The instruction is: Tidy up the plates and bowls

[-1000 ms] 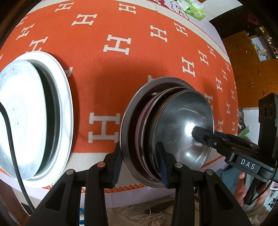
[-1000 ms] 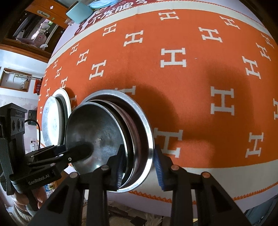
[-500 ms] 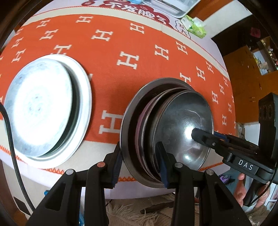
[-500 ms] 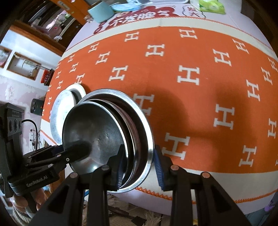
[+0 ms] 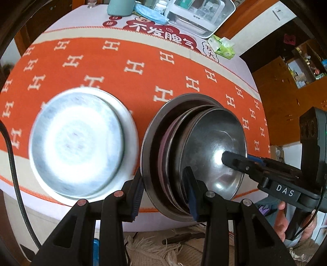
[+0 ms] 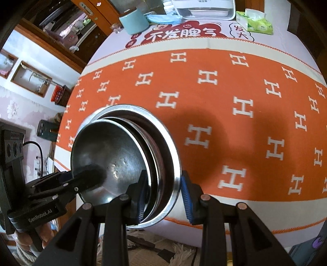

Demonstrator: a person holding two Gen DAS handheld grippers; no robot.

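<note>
A stack of steel dishes hangs tilted above the orange H-patterned tablecloth: a wide outer plate, a pinkish plate inside it, and steel bowls on top. My left gripper is shut on the stack's near rim. My right gripper is shut on the opposite rim of the same stack. Each gripper shows in the other's view, with one finger lying in the top bowl. A second steel plate with an upturned bowl on it rests on the cloth to the left.
At the table's far end stand a teal cup, a white appliance and a green tissue pack. A wooden cabinet stands to the right. A fringed rug lies below the table's near edge.
Both grippers have risen and drawn back with the stack held between them. More of the table's far end now shows, and the plate on the cloth has slid toward the middle of the left view.
</note>
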